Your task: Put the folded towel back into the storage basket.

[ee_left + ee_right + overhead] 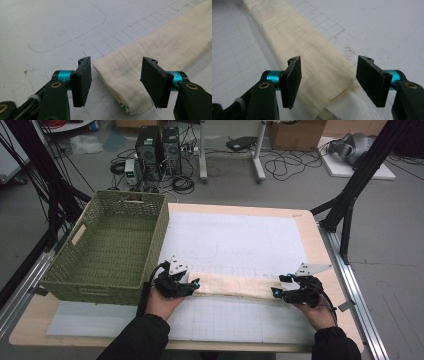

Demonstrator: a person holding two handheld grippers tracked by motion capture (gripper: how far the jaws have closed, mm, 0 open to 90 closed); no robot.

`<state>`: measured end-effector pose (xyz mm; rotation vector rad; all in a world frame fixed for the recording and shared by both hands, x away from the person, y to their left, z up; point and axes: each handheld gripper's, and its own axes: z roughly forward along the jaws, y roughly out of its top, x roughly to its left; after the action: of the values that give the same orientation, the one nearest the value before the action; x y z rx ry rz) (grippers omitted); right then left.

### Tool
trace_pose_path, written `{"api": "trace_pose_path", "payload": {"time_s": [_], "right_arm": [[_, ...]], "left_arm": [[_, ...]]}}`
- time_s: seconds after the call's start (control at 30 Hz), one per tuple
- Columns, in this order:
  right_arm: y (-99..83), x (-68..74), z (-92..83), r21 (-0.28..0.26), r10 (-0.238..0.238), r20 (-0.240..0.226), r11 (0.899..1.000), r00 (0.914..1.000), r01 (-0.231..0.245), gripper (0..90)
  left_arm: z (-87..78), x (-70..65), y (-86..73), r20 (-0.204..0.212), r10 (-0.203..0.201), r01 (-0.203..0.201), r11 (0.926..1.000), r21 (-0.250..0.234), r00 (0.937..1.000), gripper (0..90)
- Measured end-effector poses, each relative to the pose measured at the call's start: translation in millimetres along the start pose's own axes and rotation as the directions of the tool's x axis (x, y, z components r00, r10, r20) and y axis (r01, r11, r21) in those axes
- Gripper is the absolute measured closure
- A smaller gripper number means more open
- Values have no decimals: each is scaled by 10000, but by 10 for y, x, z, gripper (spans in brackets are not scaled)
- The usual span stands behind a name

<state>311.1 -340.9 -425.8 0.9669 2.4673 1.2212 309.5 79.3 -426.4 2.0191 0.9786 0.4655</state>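
A long cream cloth (232,286), folded into a narrow strip, lies flat across the white gridded mat (235,240). My left gripper (194,287) sits at the strip's left end. In the left gripper view the cloth (150,50) ends between the jaws of the left gripper (116,82), which stand open and clear of the fabric. My right gripper (276,292) sits at the strip's right end. There the cloth (312,50) also runs between the spread jaws of the right gripper (328,82), and the pads (372,80) do not touch it.
A green woven basket (90,280) stands on the table's left side, close beside my left hand. The wooden table edge (325,265) runs along the right. Computers and cables lie on the floor beyond the table.
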Motion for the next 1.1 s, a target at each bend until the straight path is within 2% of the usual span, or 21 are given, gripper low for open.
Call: {"api": "trace_pose_path", "payload": {"time_s": [0.13,0.33,0.43,0.57,0.63,0.73,0.8,0.93,0.97,1.0,1.07,1.1], "right_arm": [[-7,-19,-13,-58,223,145,9997,9996,-222,374],[-25,-40,-1,144,578,298,9982,9979,-583,380],[-42,-50,8,311,767,350,9965,9964,-778,388],[-88,-75,36,665,1022,498,9922,9935,-1054,405],[-109,-95,45,714,1157,539,9903,9918,-1194,411],[-125,-121,50,774,1529,401,9848,9874,-1556,420],[-132,-130,69,913,1696,329,9809,9850,-1720,431],[-127,-101,80,952,1593,167,9825,9871,-1601,563],[-125,-95,85,979,1502,38,9838,9886,-1499,637],[-124,-98,95,1023,1482,-316,9842,9884,-1443,692],[-106,-81,119,1099,1188,-564,9876,9913,-1121,766],[-90,-87,127,1152,1034,-652,9887,9925,-954,787]], "left_arm": [[1,6,-18,-56,-18,19,9999,140,10000,419],[10,2,-85,-155,-55,62,9989,459,9999,428],[27,-9,-141,-210,-191,203,9980,595,9996,438],[32,-37,-163,-252,-180,197,9974,693,9995,451],[31,-49,-165,-244,-124,141,9975,696,9996,473],[47,-68,-171,-11,-331,331,9966,750,9995,541],[56,-93,-172,243,-355,337,9969,715,9991,628],[51,-133,-170,437,-116,86,9977,670,9990,804],[47,-135,-172,405,-111,84,9977,670,9991,820],[42,-138,-174,348,-230,206,9976,655,9991,827],[24,-159,-175,155,-311,300,9973,674,9994,833],[9,-172,-176,31,-221,218,9972,721,9998,835]]}}
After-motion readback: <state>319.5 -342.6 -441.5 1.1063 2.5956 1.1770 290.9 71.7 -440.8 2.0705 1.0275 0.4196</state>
